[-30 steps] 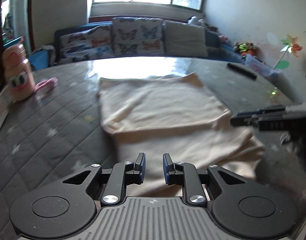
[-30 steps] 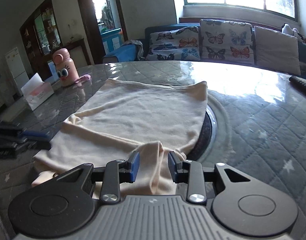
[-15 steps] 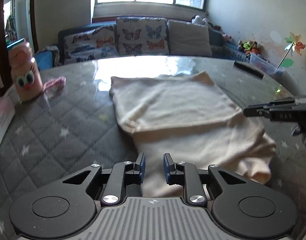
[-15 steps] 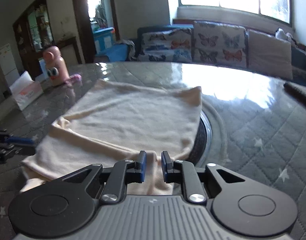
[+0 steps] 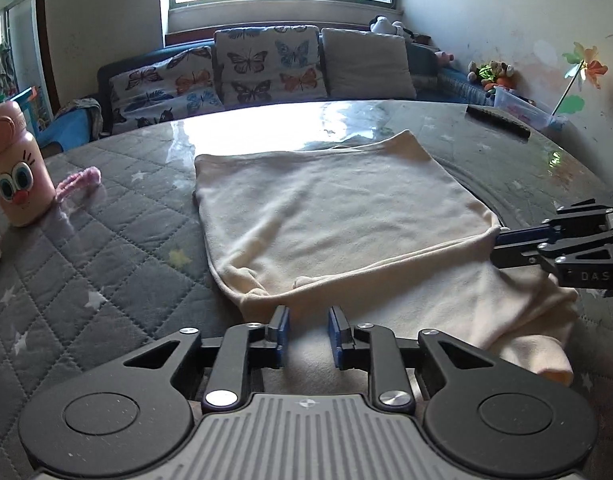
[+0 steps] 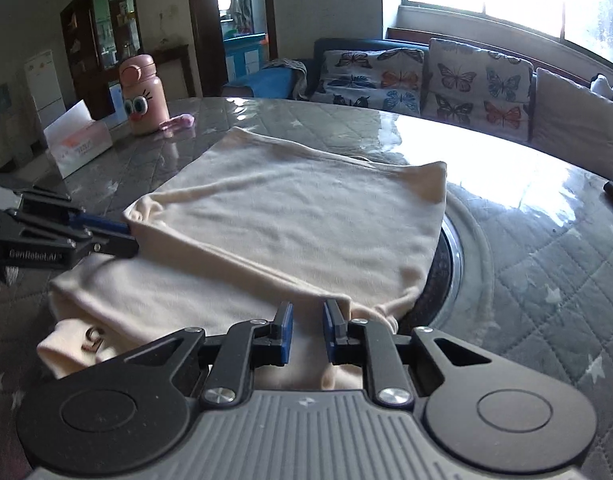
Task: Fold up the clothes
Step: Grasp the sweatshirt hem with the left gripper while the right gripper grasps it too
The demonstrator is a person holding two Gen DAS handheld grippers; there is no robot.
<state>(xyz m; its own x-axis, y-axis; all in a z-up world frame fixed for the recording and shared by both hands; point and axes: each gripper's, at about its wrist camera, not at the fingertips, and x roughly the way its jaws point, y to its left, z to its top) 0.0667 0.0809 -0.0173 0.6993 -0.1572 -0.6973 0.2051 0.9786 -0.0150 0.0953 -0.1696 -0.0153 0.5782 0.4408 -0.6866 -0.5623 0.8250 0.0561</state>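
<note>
Left wrist: left gripper [image 5: 306, 330] parted above cream garment [image 5: 338, 216] on table [image 5: 106, 248], folded edge running crosswise just ahead.

Right wrist: right gripper [image 6: 307, 330] likewise parted, equally close over same edge's other end.

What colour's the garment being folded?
Cream, plain, no pattern: the garment shows best in the left wrist view.

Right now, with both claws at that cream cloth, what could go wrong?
The cream garment is already folded over, and both claws, left and right, sit with fingers apart over its near edge, so a pull might undo the fold. Its loose bunched end could drag. The pink bottle might be knocked.
</note>
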